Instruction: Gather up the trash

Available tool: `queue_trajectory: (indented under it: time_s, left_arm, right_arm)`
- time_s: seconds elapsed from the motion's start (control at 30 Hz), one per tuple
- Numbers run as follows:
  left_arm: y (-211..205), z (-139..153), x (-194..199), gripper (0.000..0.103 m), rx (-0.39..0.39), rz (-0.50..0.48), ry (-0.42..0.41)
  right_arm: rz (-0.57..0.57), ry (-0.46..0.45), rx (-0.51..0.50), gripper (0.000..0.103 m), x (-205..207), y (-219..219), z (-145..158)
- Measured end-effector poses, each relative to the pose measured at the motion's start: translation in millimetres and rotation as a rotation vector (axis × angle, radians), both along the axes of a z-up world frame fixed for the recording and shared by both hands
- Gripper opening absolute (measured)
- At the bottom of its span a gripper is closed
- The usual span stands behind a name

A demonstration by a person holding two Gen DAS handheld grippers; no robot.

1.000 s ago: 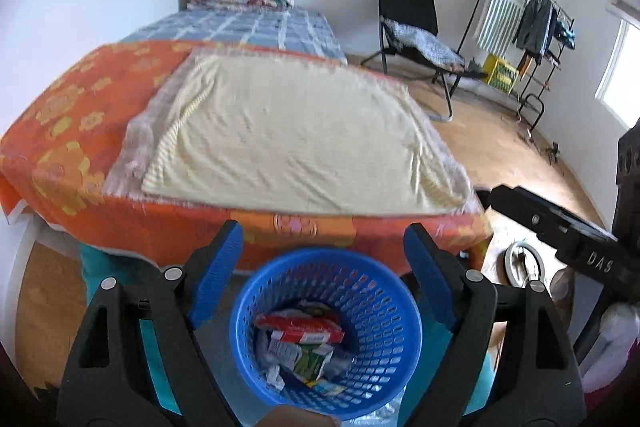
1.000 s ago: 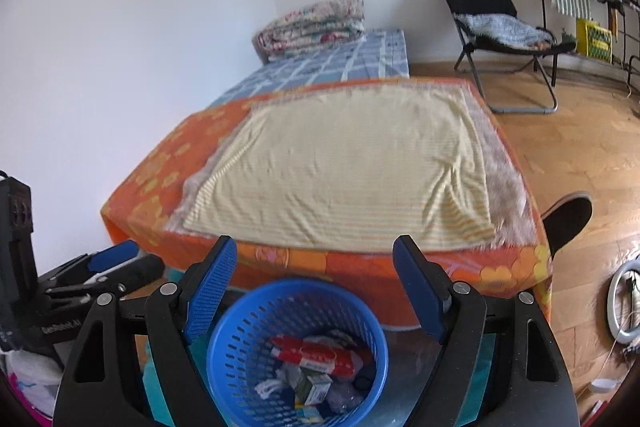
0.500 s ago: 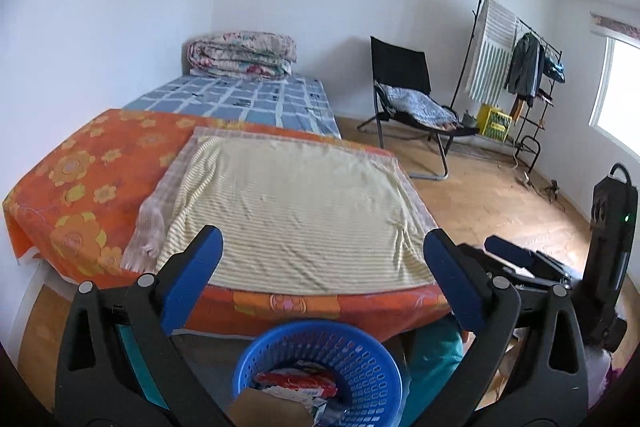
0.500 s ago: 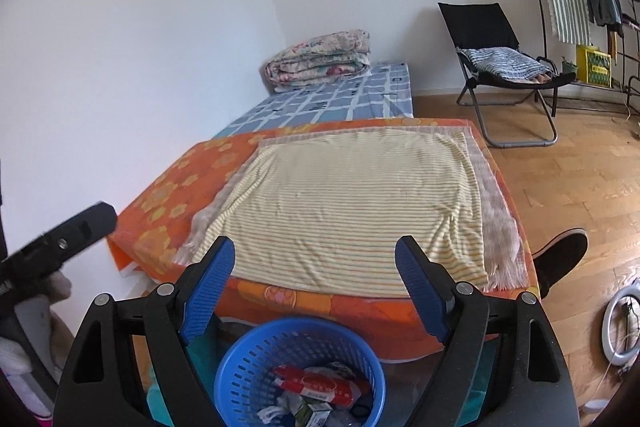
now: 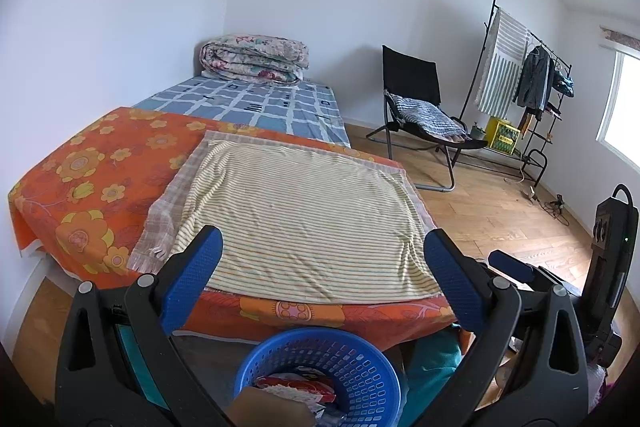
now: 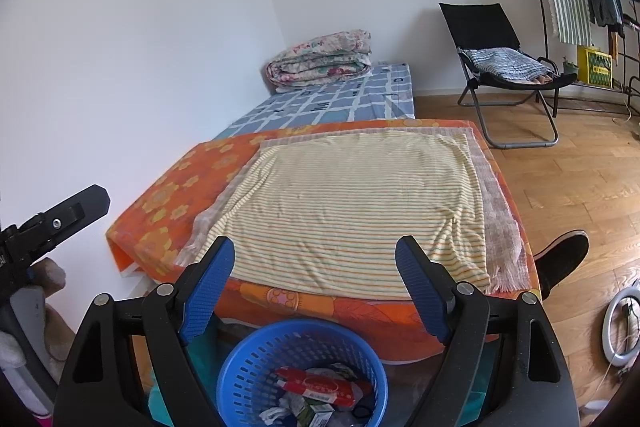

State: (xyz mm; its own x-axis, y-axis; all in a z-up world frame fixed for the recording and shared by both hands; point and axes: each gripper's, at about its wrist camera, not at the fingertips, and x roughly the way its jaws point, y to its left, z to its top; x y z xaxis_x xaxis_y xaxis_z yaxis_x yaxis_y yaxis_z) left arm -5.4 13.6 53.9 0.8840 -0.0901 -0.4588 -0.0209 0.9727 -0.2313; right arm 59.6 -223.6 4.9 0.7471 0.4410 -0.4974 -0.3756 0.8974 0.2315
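Just in front of the orange-covered bed [image 6: 168,203], the blue basket [image 6: 256,363] is sitting, holding a red packet [image 6: 320,385] and crumpled wrappers [image 6: 308,413]. You're holding your left gripper [image 5: 320,267] and right gripper [image 6: 314,267] above it, both spread wide and gripping nothing.

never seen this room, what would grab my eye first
The orange flowered cover on the near table, with a yellow striped cloth spread flat on it. Below its front edge, a blue basket of wrappers sits between each open claw's blue pads.
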Motion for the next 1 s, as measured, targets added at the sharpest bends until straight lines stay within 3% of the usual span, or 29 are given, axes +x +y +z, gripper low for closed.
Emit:
queue_trajectory:
  time_s: [1.0]
  left_arm:
    - [1.4, -2.4, -3.1, 0.102, 0.016, 0.02, 0.005]
  right_arm:
    - [0.01, 0.024, -0.009, 0.083, -1.6, 4.5, -5.3]
